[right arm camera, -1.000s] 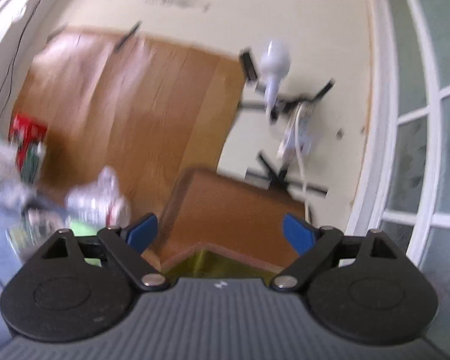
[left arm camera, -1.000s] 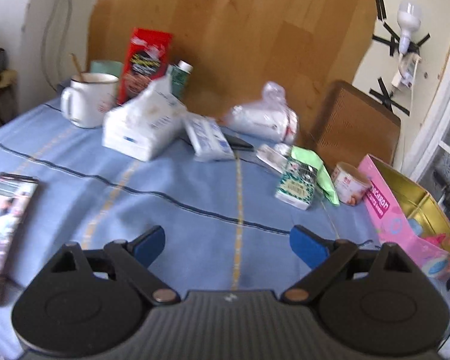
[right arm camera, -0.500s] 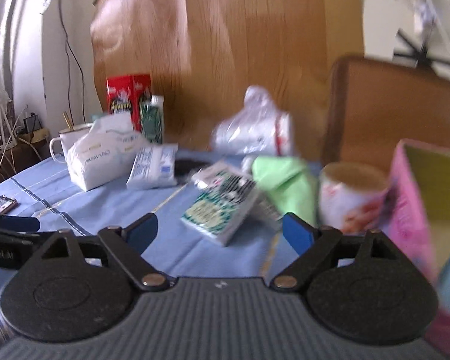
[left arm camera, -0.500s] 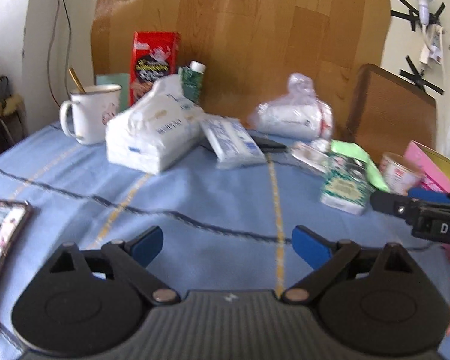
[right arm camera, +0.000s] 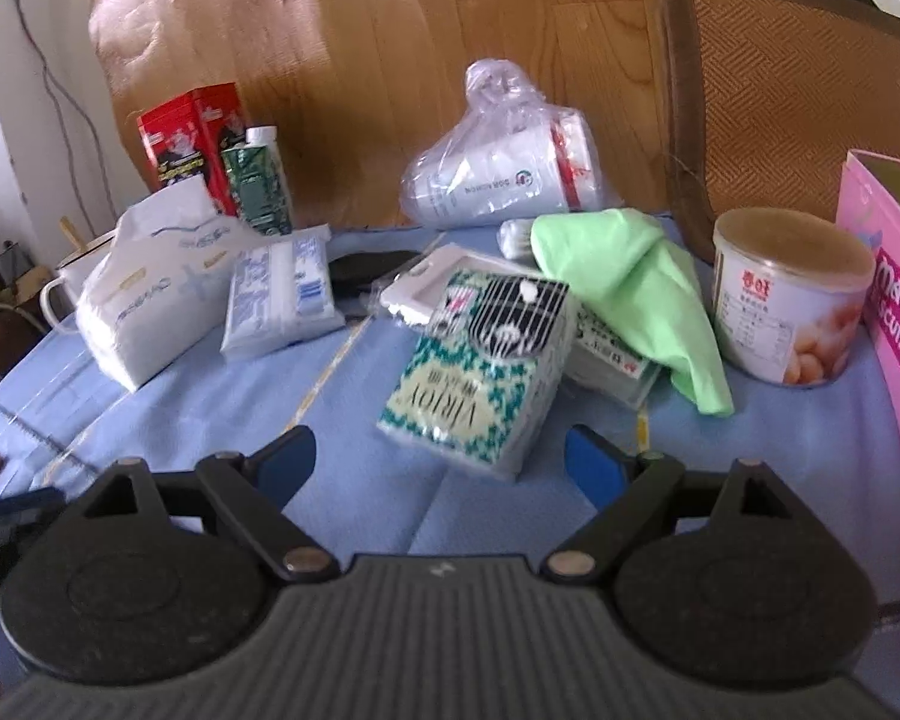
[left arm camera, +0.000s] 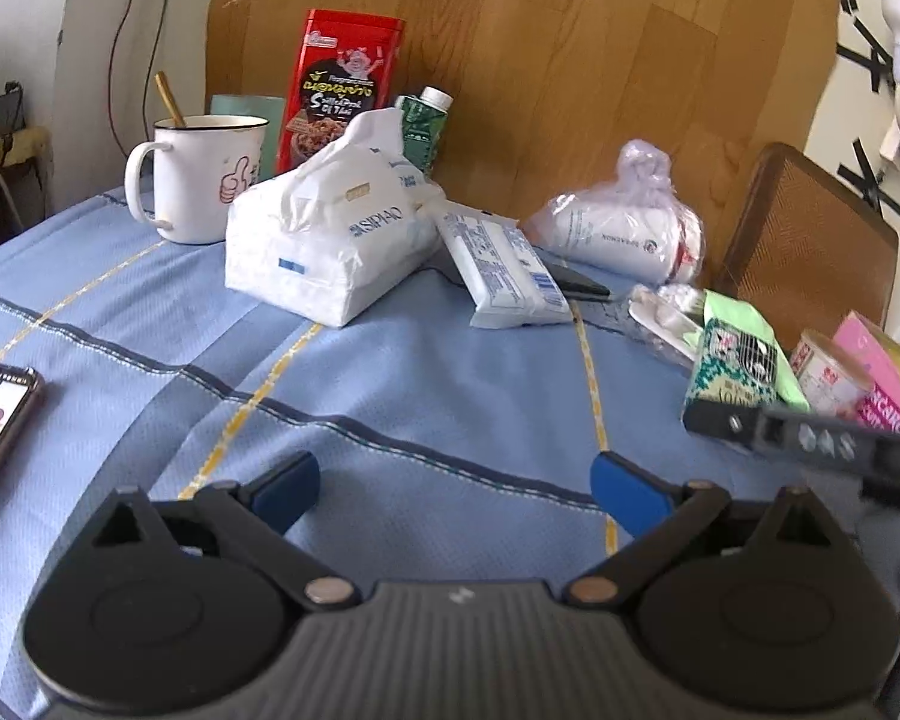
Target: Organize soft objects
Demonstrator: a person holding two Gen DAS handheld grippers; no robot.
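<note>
Both tools have just come down toward the bench (left arm camera: 426,372), which is covered by a light blue cloth, so the sorting of soft things seems only to begin. The left tool (left arm camera: 453,489) has been opening its jaws in the last moment and now they stand wide and released, with nothing between them except bare cloth. The right tool (right arm camera: 441,462) is also released and empty; its jaws point at the small soft tissue pack with green and white pattern (right arm camera: 480,384), which lies just beyond them, leaning on other flat packets. The big white plastic pack of tissues (left arm camera: 330,240) and the narrow white and blue tissue packet (left arm camera: 501,267) lie further back, touching each other, near the white enamel mug (left arm camera: 201,177). A light green cloth (right arm camera: 630,276) lies crumpled beside the round tin can (right arm camera: 792,294). Compared with one second ago, the right view no longer shows the wall and the chair back but the bench itself, and the left view is closer to the things. Probably the patterned pack is the first target, but nothing is touched yet.
</note>
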